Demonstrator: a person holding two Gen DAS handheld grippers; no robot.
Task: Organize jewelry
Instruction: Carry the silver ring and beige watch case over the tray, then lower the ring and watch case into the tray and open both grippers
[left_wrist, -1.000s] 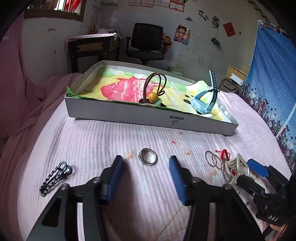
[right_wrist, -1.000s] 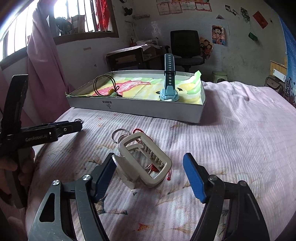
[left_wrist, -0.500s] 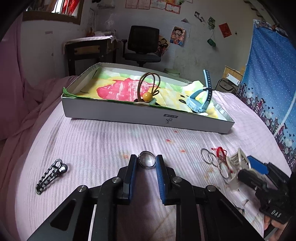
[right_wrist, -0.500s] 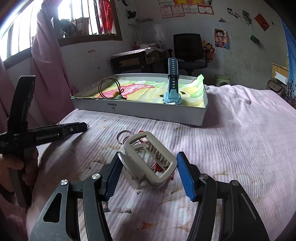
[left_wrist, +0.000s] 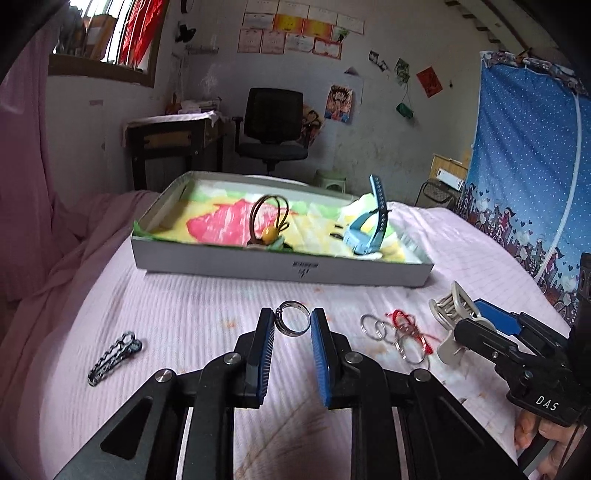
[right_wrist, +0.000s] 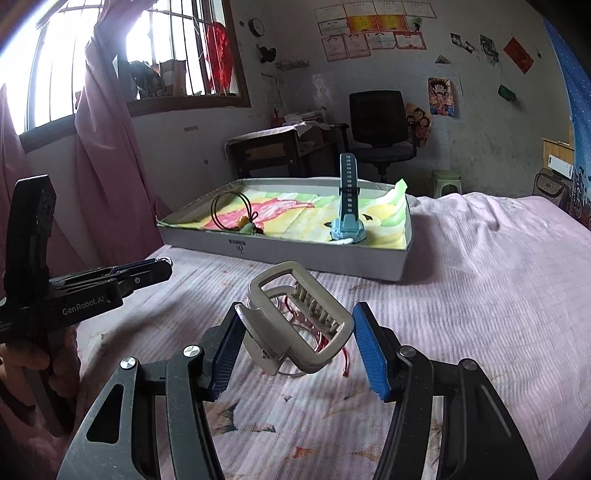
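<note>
Left gripper (left_wrist: 292, 323) pinched the silver ring (left_wrist: 292, 322), lifted just off the pink bedspread (left_wrist: 184, 314). Right gripper (right_wrist: 295, 332) clamped the beige hair claw (right_wrist: 299, 321) (over the bangles (left_wrist: 391, 332)); the tray (left_wrist: 280, 271) sat farther back.

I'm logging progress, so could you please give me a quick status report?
Left hand-held gripper shut on silver metal ring. Right hand-held gripper shut on beige plastic claw clip. Nothing blocking the white cardboard tray.

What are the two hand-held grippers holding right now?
Left hand-held gripper: shut on the ring, lifted off the bed.
Right hand-held gripper: shut on the hair clip.
</note>
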